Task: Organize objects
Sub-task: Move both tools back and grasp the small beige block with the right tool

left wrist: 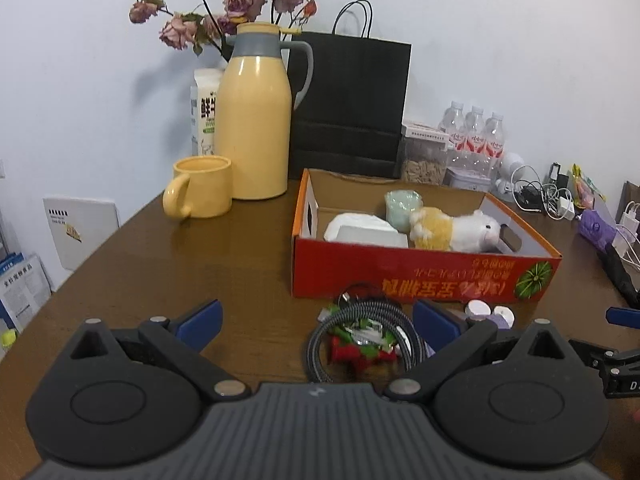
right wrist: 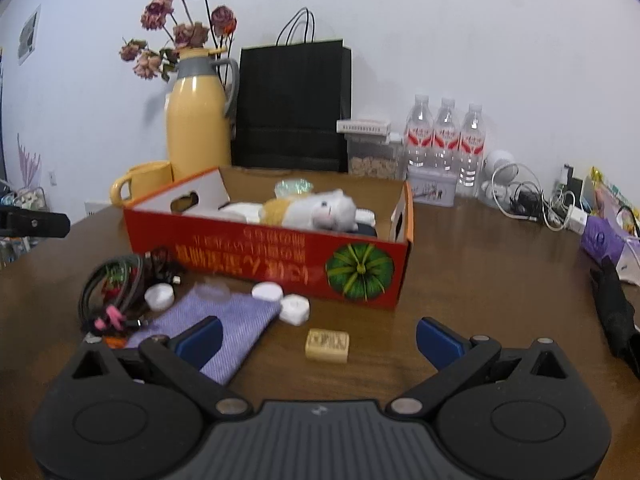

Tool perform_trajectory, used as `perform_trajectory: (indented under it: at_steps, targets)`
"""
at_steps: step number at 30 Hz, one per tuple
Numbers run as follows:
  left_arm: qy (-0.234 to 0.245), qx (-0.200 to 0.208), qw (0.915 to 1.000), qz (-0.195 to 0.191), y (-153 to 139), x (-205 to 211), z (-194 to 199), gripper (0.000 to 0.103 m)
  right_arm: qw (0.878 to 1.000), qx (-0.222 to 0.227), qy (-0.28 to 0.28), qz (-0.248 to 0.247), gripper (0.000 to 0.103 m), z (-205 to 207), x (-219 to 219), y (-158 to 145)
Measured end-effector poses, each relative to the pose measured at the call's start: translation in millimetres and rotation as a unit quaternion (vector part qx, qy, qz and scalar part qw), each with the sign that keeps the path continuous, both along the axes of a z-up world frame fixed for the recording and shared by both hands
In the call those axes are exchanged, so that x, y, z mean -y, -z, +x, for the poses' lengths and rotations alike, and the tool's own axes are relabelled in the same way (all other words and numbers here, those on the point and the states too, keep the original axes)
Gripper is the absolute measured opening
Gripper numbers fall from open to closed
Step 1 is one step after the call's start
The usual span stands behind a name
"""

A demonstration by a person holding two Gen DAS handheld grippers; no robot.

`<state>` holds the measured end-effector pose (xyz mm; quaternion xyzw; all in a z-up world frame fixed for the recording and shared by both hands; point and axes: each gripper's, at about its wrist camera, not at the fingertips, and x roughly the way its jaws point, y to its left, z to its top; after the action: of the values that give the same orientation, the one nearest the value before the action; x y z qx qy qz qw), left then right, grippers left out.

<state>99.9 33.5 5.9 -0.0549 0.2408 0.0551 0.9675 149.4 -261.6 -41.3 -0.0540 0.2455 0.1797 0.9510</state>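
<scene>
A red cardboard box (left wrist: 420, 276) (right wrist: 280, 256) stands on the brown table, holding a plush toy (left wrist: 456, 230) (right wrist: 316, 210), a white pack (left wrist: 364, 230) and a pale green item (left wrist: 402, 204). In front of it lie a coiled cable (left wrist: 360, 316) (right wrist: 116, 288) over a red-green wrapper (left wrist: 360, 346), small white round cases (left wrist: 478, 309) (right wrist: 267, 291), a purple cloth (right wrist: 224, 326) and a tan block (right wrist: 327, 345). My left gripper (left wrist: 316, 326) is open, just short of the cable. Also open, my right gripper (right wrist: 319, 338) has the tan block between its fingers' line, untouched.
A yellow flask (left wrist: 256, 120) (right wrist: 198, 120), yellow mug (left wrist: 202, 186) (right wrist: 140, 182), milk carton (left wrist: 206, 112), dried roses and a black paper bag (left wrist: 352, 104) (right wrist: 292, 108) stand behind the box. Water bottles (right wrist: 444, 136), a snack jar (left wrist: 424, 156), chargers (right wrist: 536, 200) and a black umbrella (right wrist: 616, 320) crowd the right.
</scene>
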Motion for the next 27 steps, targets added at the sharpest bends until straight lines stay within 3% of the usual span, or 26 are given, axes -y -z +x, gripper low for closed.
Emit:
perform_trajectory:
  at_steps: [5,11,16,18,20,24,27]
  targets:
    - [-0.008,-0.002,1.0000,-0.002,3,0,-1,0.103,1.000,-0.010,0.005,-0.002,0.103,9,5,3]
    - [-0.009,-0.004,0.9999,-0.009,3,2,0,0.103,0.998,-0.054,0.011,0.000,0.095,41,-2,14]
    - [-0.009,-0.008,0.9999,-0.011,6,1,3,0.103,0.996,-0.086,0.024,-0.020,0.076,66,-13,29]
    - [-0.011,-0.008,0.9998,-0.014,8,1,4,0.103,0.996,-0.085,0.026,-0.015,0.075,69,-14,30]
    - [-0.013,-0.010,0.9997,-0.016,9,1,5,0.103,0.996,-0.083,0.026,-0.012,0.068,69,-15,30]
    - [-0.017,-0.015,0.9994,-0.028,11,-1,6,0.103,0.997,-0.072,0.020,-0.009,0.039,65,-16,29]
    - [-0.018,-0.018,0.9990,-0.038,13,-3,6,0.103,0.997,-0.070,0.014,-0.007,0.030,64,-17,29]
